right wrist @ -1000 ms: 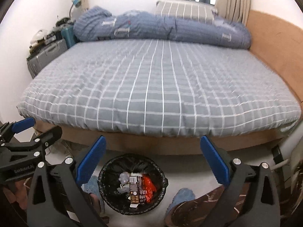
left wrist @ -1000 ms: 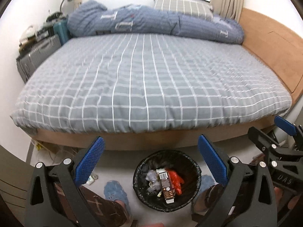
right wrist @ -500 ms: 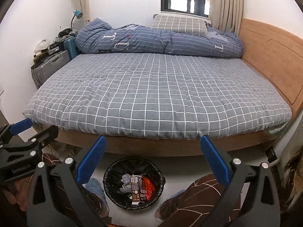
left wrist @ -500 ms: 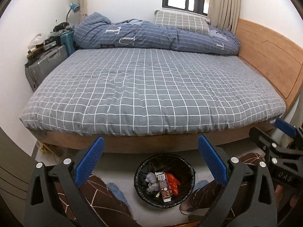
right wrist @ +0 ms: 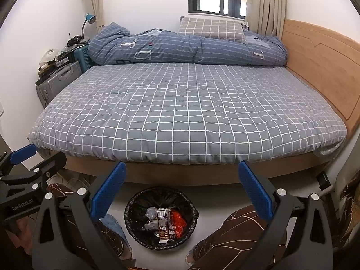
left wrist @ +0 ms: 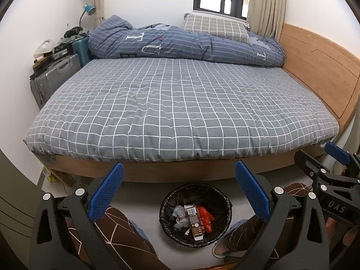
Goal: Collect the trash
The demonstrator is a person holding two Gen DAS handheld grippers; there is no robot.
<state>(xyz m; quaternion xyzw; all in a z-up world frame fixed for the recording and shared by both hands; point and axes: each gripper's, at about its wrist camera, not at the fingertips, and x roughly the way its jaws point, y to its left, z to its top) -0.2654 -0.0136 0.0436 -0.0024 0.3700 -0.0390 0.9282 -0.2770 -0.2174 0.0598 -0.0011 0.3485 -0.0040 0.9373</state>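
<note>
**Both grippers empty above a filled bin**

The left gripper and right gripper hang side by side over the floor, jaws released and spread wide, nothing between them. The trash sits in a black-lined bin on the floor at 6 o'clock, just in front of the bed. Inside lie a brown carton with a barcode, a red wrapper and crumpled clear plastic. All of it looks light; the carton is probably stiff enough to pinch across its flat sides, while the wrapper and plastic are soft and likely slippery, best taken at a bunched fold. No loose trash shows on the bed. "DAS" reads on the right gripper's body, "GenRobot.AI" on the left's.
</note>
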